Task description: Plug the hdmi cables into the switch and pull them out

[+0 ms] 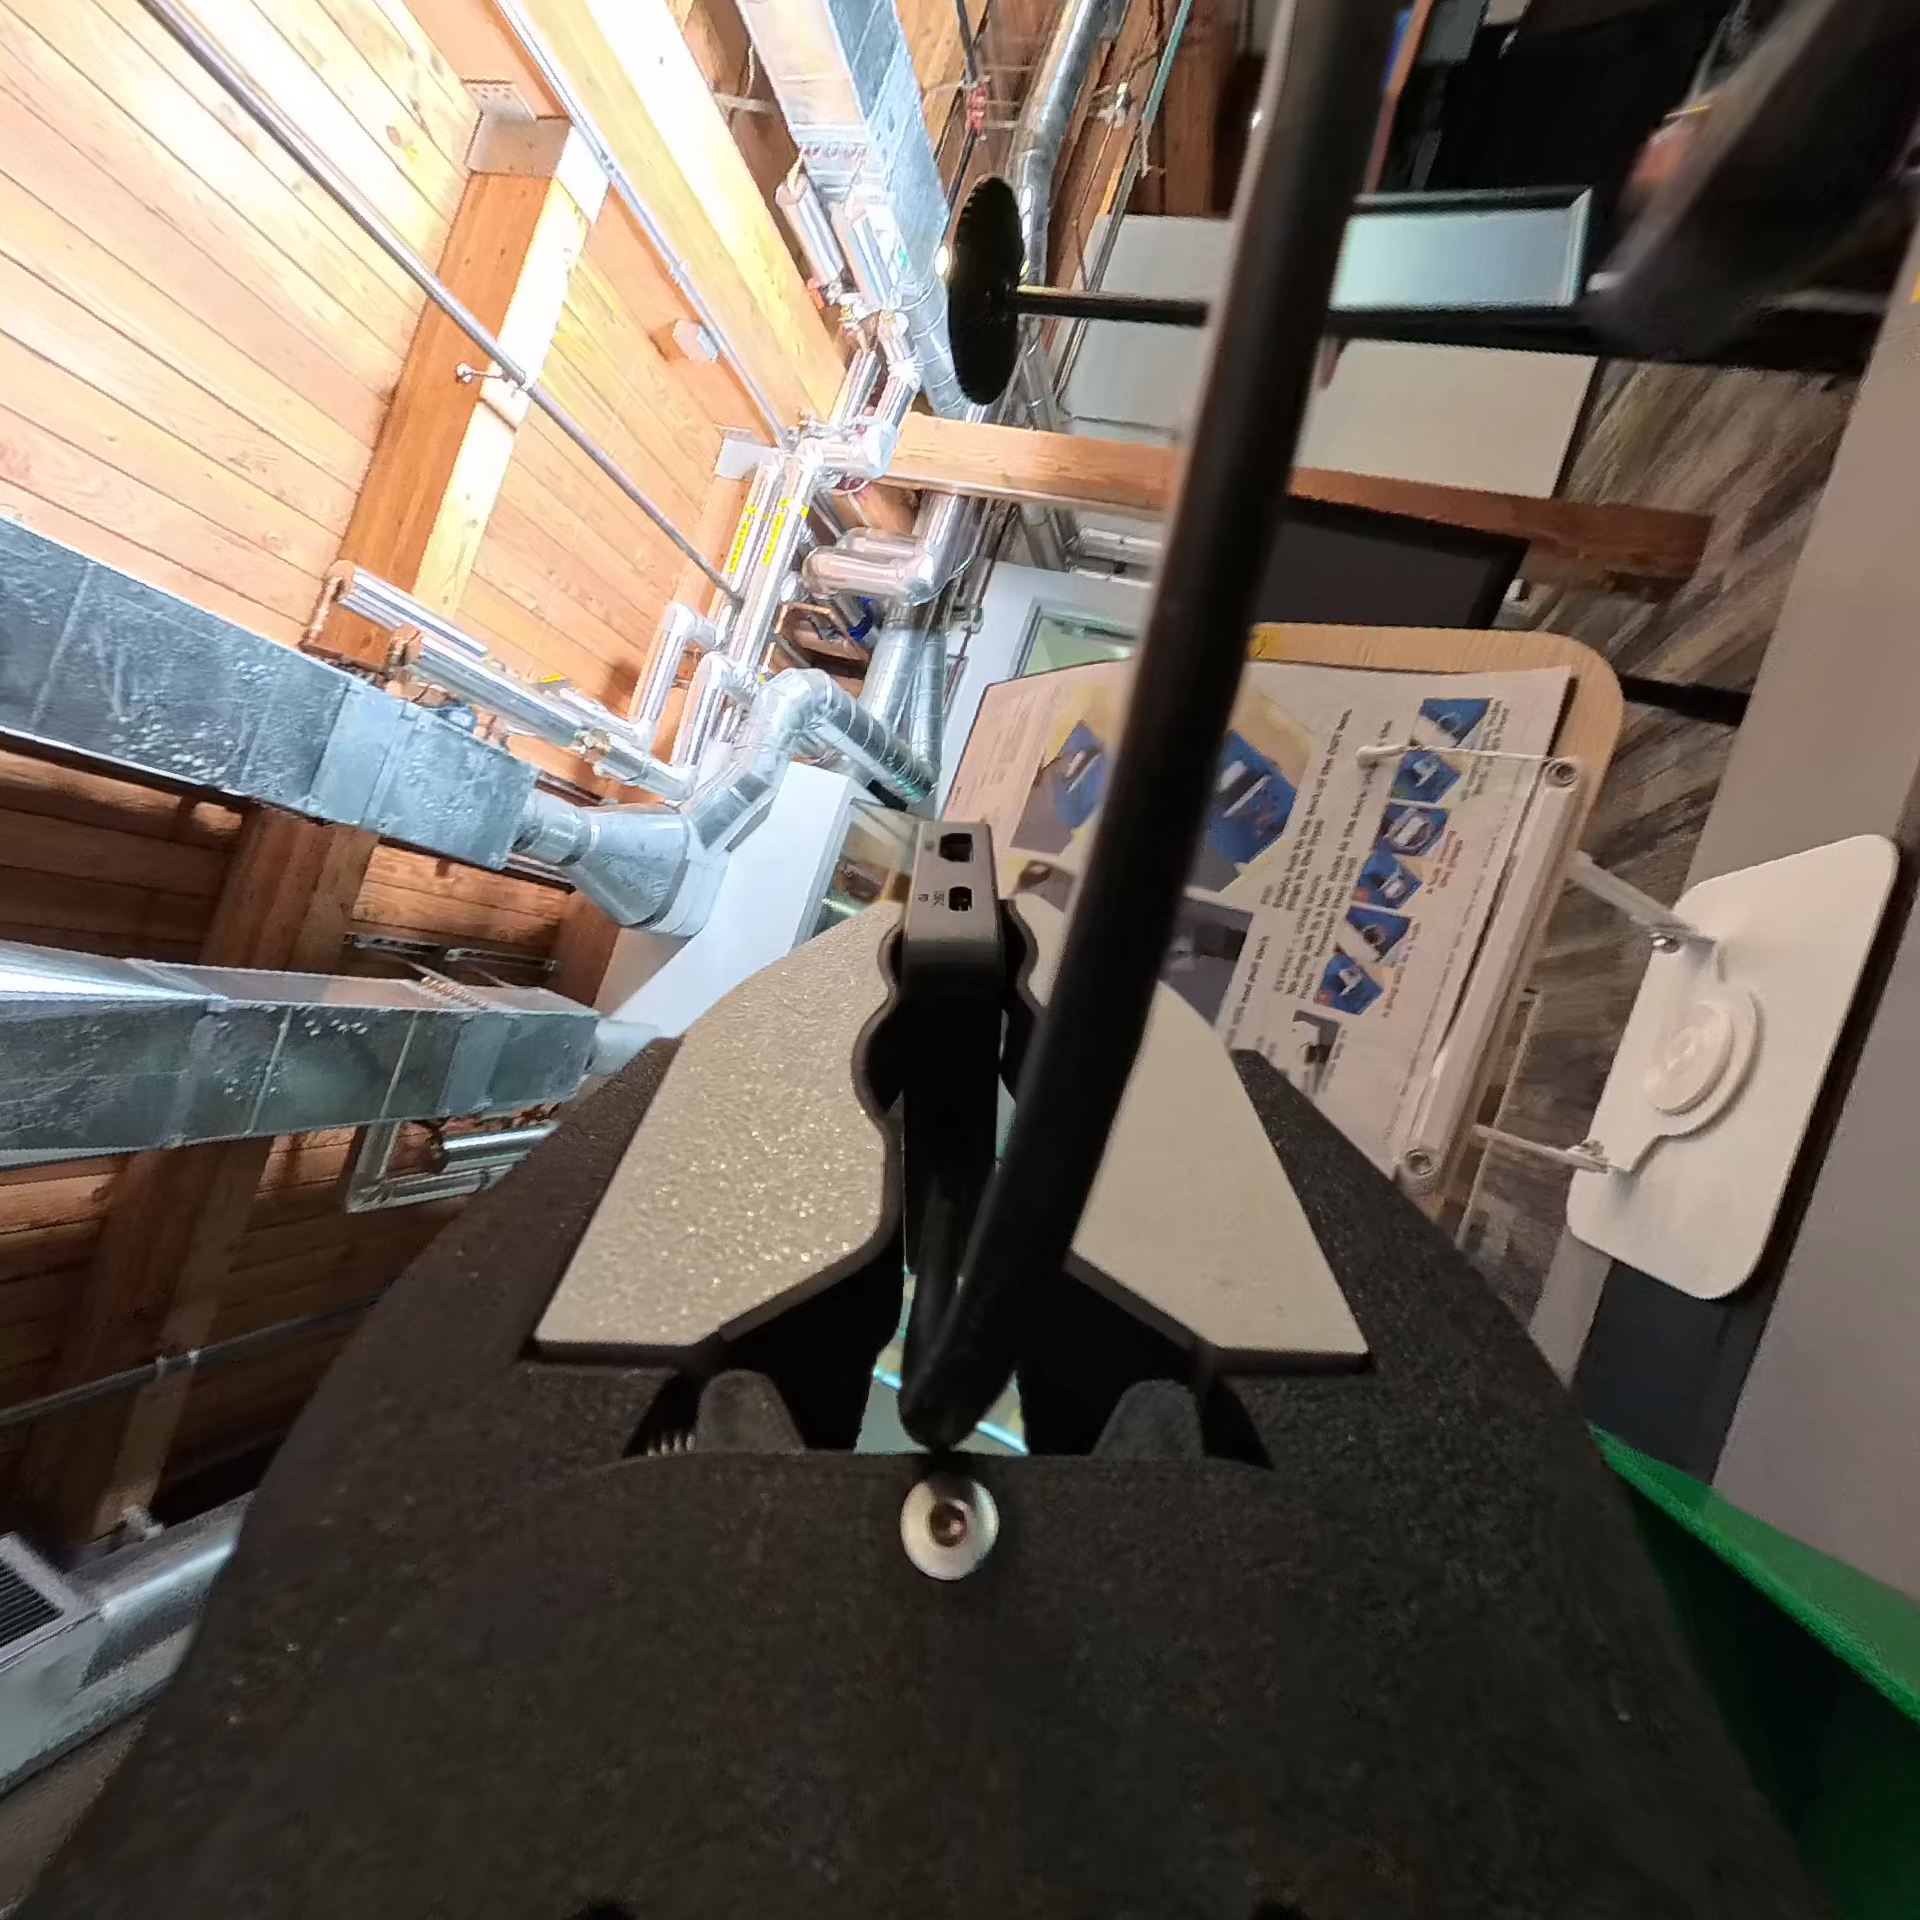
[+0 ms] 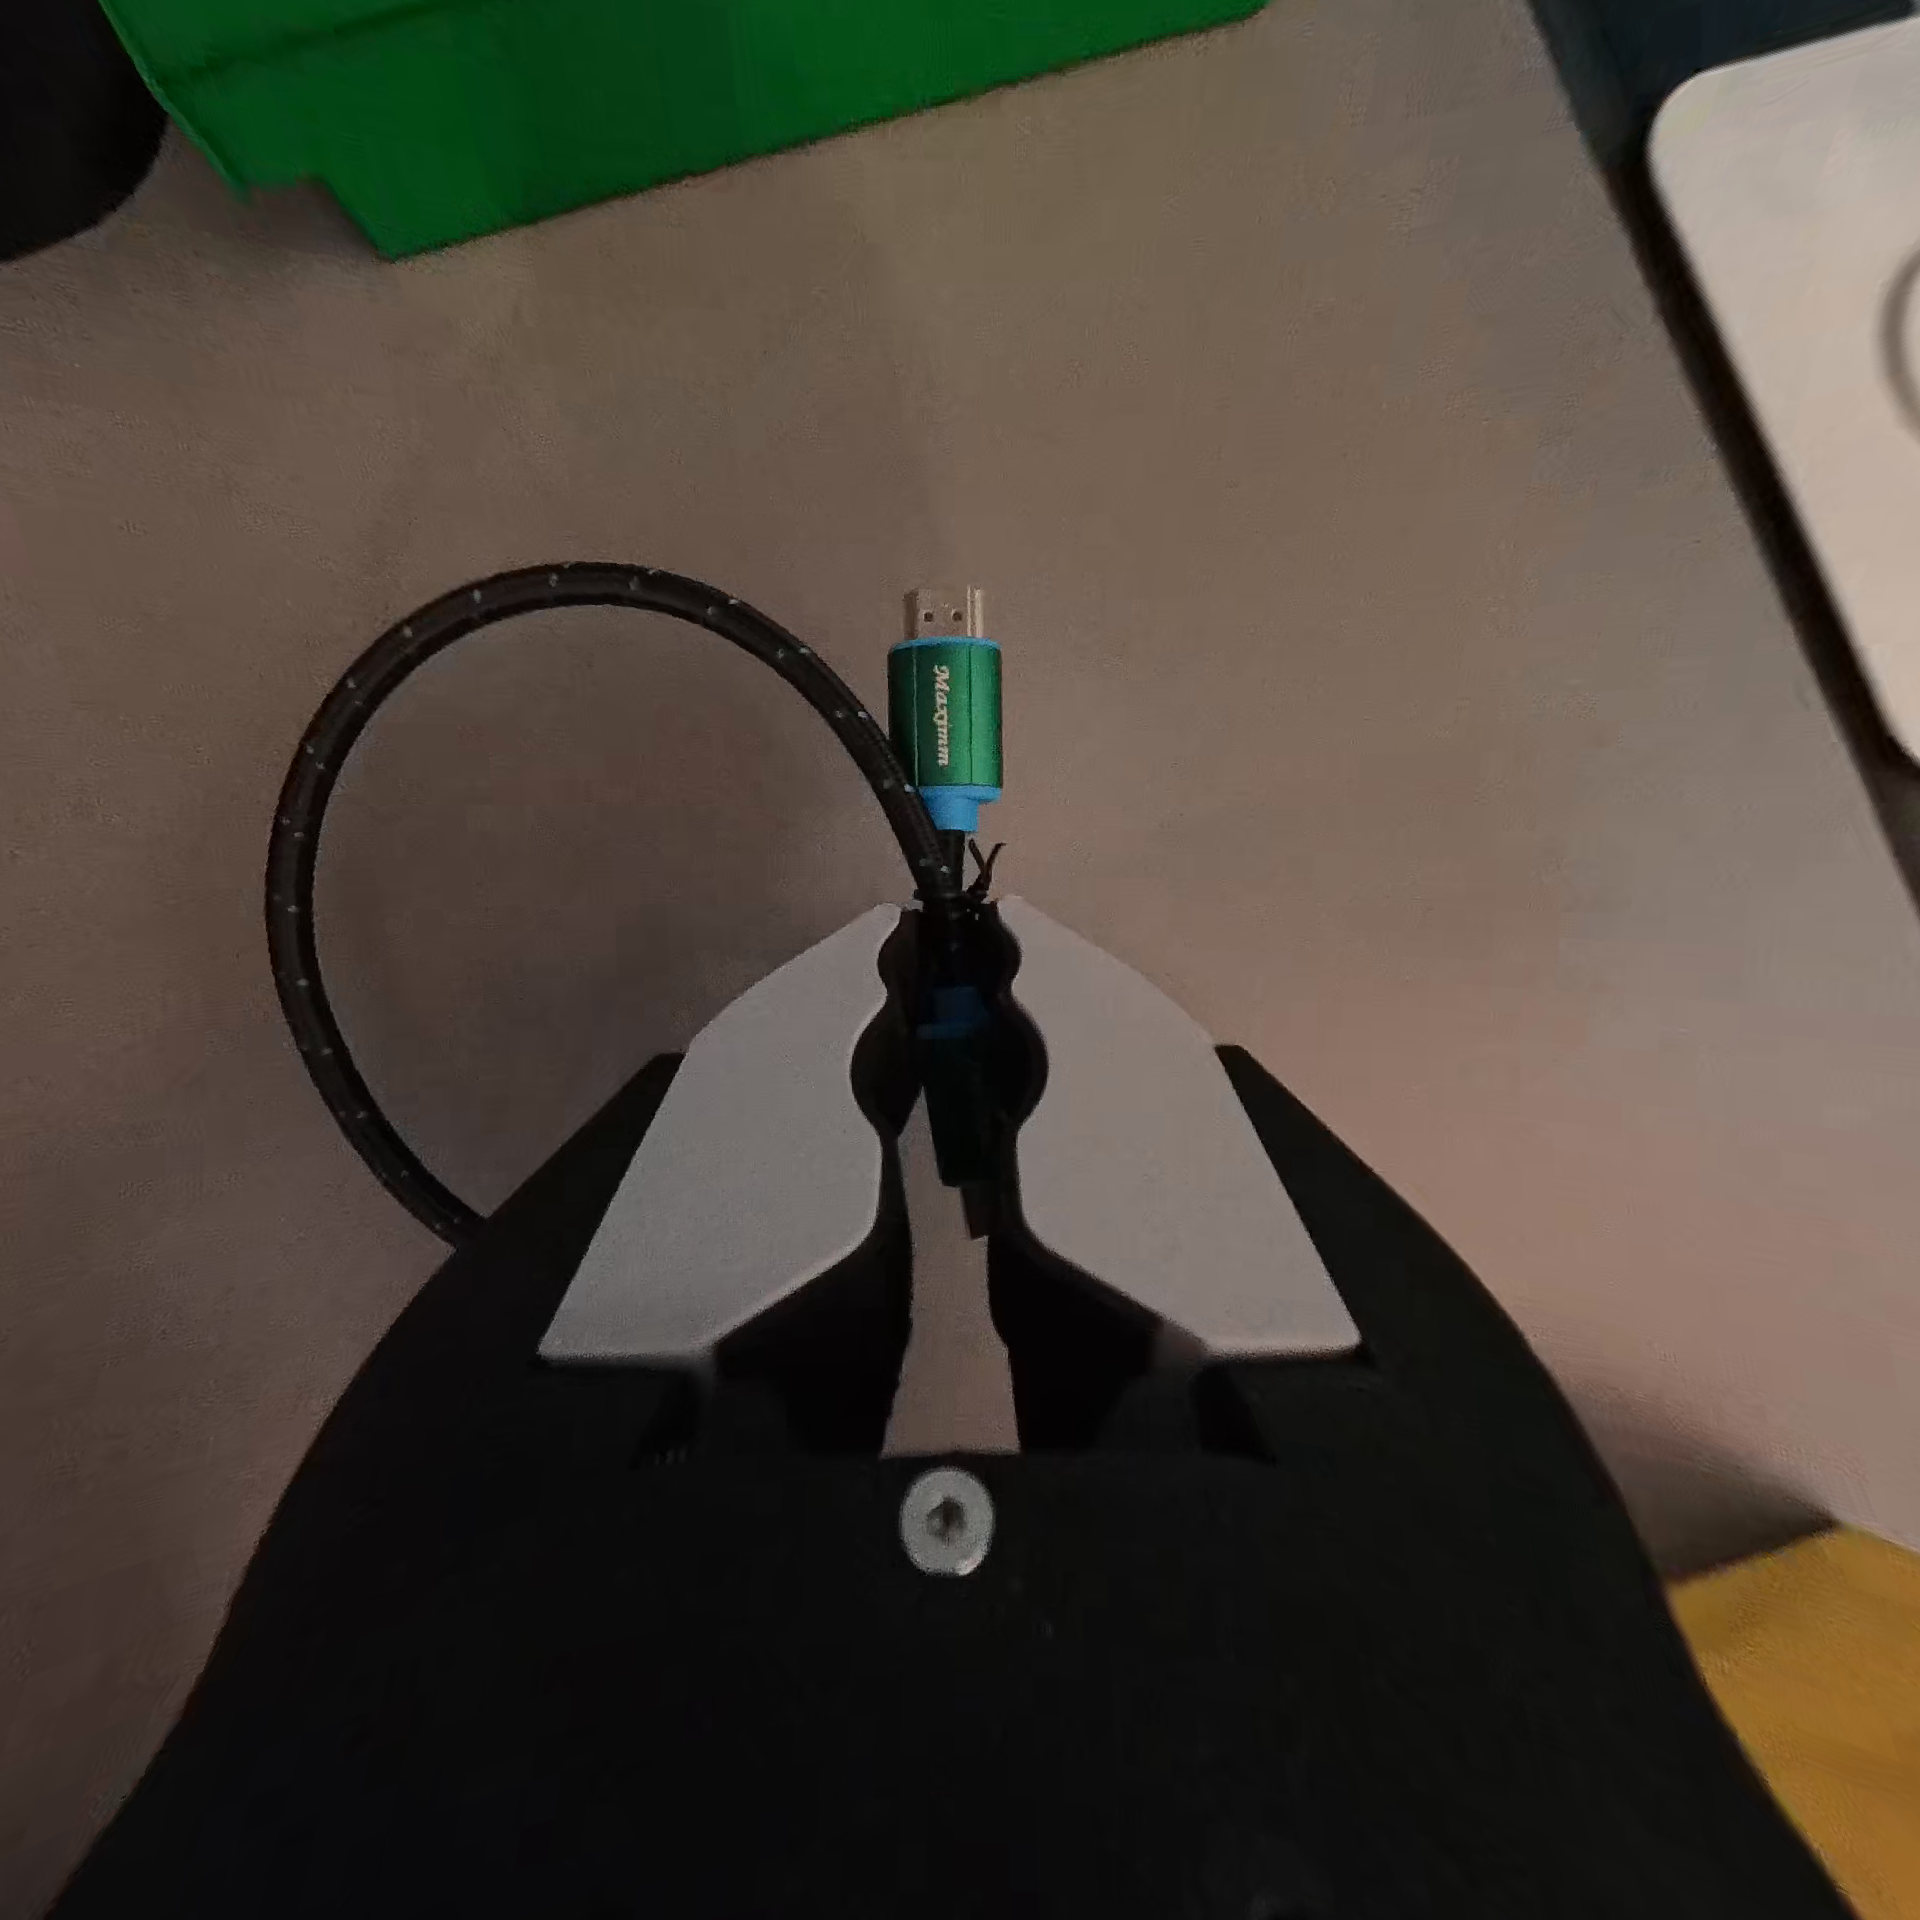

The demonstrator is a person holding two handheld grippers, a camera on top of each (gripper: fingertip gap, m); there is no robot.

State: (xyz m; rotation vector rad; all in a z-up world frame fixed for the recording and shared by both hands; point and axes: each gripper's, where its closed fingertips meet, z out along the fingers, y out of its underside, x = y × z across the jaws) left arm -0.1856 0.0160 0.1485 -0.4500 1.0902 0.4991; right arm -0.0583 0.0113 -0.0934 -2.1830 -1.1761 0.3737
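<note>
Switch (image 1: 951, 925) clamped in left tool (image 1: 951, 914), braided hdmi cable (image 2: 951, 935) clamped in right tool (image 2: 954, 914).

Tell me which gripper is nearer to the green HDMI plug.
Right. The right gripper is shut on the braided cable just behind the green HDMI plug, which sticks out past its fingertips. The left gripper is shut on the black switch; no green plug shows there.

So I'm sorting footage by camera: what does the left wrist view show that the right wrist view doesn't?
Left only: the left hand-held gripper shut on the black switch, a smooth black cable and ceiling ducts.
Right only: the right hand-held gripper shut on a braided cable with a green HDMI plug.
Both: the green box and grey table.
</note>
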